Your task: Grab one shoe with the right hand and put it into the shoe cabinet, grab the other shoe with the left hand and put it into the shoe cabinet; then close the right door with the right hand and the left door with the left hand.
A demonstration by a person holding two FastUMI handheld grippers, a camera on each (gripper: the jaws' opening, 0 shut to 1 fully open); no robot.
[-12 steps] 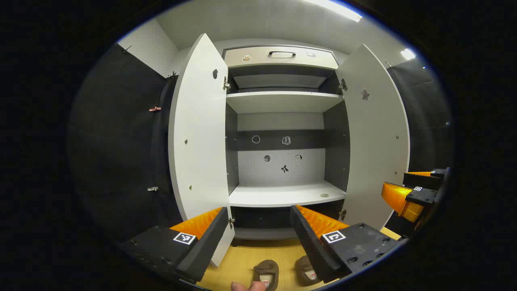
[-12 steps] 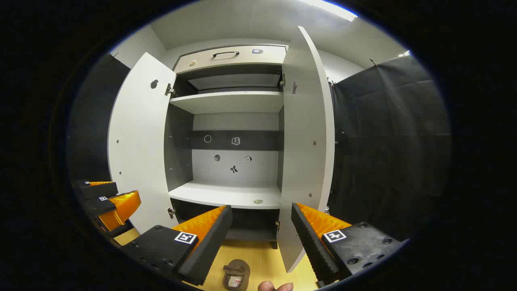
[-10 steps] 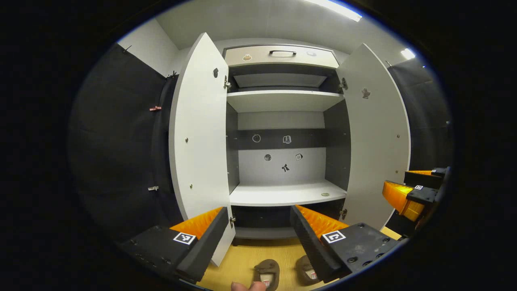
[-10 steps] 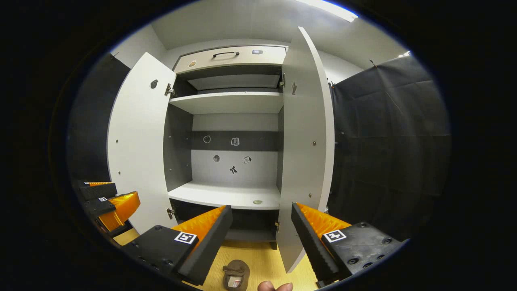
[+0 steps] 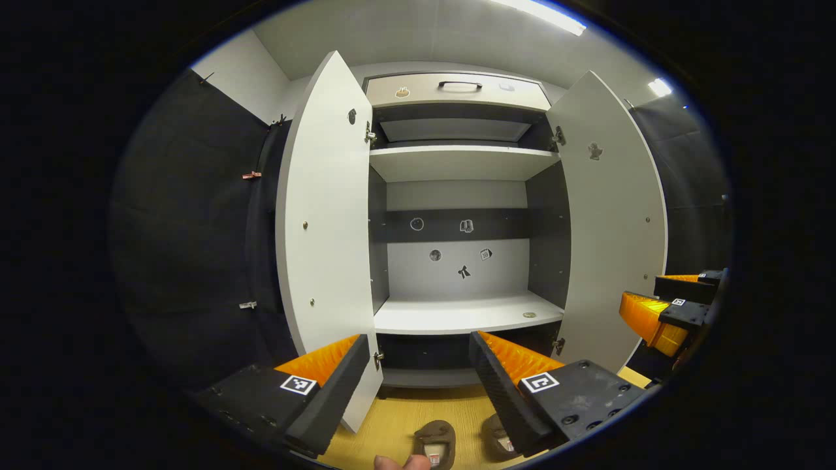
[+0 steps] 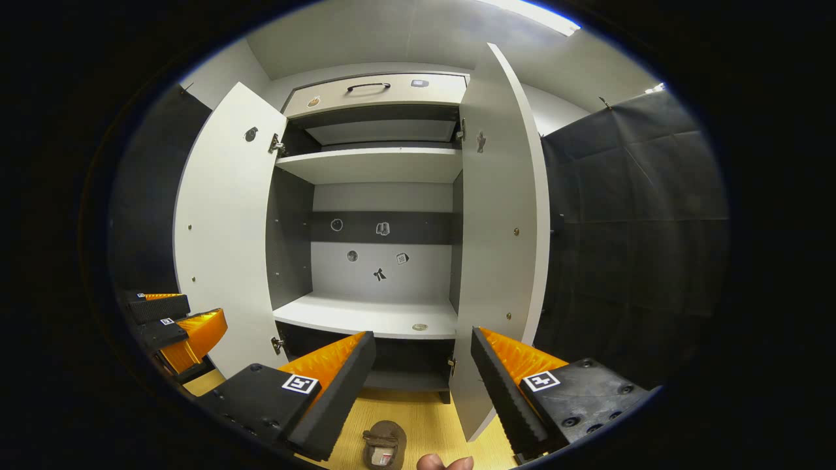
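Both brown shoes lie toes-forward on the yellow floor (image 5: 392,418) before the open shoe cabinet (image 5: 457,313), below both empty tools; the right tool (image 6: 423,378), fingers apart like the left tool (image 5: 419,375), hangs just above the right shoe (image 6: 385,444), the left shoe (image 5: 436,440) beside it.

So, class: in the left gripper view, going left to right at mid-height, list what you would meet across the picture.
Black cloth wall → open left door → cabinet's back panel → open right door → the other hand-held gripper at the far right edge.
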